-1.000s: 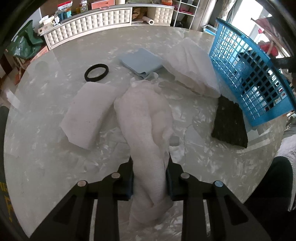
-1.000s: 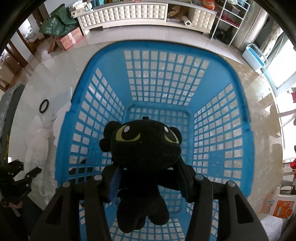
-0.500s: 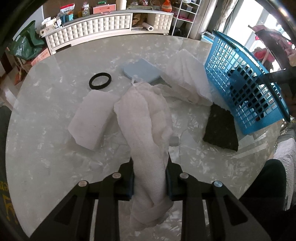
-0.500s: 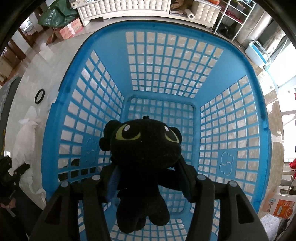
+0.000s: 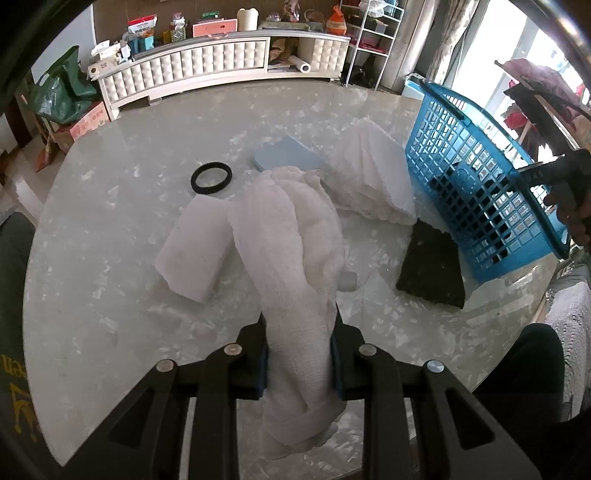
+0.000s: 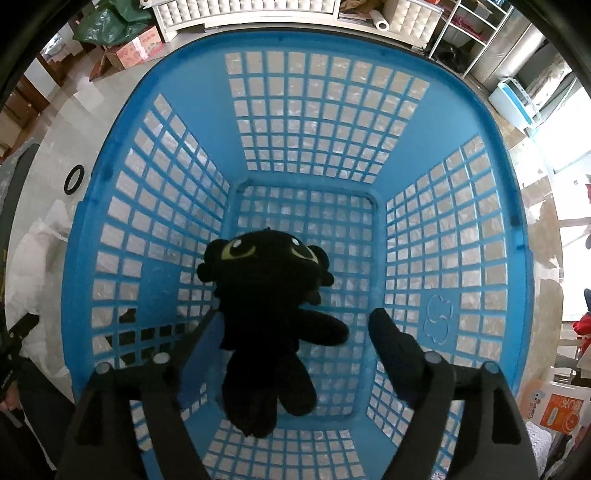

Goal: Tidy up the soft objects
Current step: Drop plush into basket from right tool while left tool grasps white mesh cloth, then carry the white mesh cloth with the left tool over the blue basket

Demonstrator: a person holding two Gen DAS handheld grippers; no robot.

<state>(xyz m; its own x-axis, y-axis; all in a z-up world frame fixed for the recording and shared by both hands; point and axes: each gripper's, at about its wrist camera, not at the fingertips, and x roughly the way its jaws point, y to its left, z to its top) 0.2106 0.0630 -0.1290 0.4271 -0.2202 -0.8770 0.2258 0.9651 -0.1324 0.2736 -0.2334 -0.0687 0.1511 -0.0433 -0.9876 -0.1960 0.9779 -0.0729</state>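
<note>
While left gripper (image 5: 299,354) pinches gauze (image 5: 291,251), plush (image 6: 269,314) drops.

The left gripper (image 5: 299,354) squeezes a white cloth (image 5: 291,251) above the shiny desk (image 5: 110,229), where a white sponge (image 5: 195,251), a black ring (image 5: 211,178), a blue pad (image 5: 286,158), a dark cloth (image 5: 430,266) and a blue basket (image 5: 476,206) lie.

home, living rm | tufted sideboard (image 5: 221,70) (cluttered); wire shelving (image 5: 373,33); marble table (image 5: 110,258)
</note>
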